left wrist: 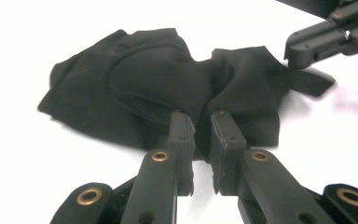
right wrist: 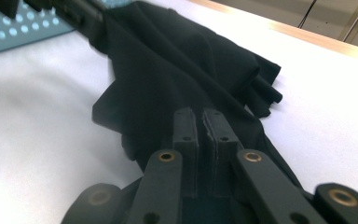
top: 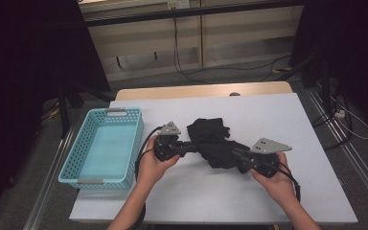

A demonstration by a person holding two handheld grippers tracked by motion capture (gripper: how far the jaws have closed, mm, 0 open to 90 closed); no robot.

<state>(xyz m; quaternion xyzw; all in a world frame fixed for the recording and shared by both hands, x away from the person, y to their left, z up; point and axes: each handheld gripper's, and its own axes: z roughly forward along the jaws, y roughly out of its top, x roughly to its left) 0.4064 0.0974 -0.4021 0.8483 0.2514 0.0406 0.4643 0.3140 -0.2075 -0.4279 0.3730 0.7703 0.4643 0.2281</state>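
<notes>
- Item in hand: a black cloth, crumpled, lying near the middle of the white surface, well clear of every edge.
- Left tongs: jaws drawn narrow and pinching a fold of the cloth's left end. In the left gripper view the fabric bunches into a waist just ahead of the two pads, which points to a firm bite on gathered material rather than a single layer.
- Right tongs: jaws nearly together, clamped on the cloth's right end. The right gripper view shows fabric running up from between the pads and away toward the other tool.
- Judgement on the hold: with one grip at each end, the cloth hangs between the two tools as a loose, sagging band. This arrangement suits either spreading it flat or carrying it as one piece.
- Basket: pale blue, perforated, nothing inside, standing at the left edge of the surface, just beside the left hand. Its position makes it the probable destination.
- Risk noted: the bunched middle could trail on the surface or catch the basket rim if the lift is low.
</notes>
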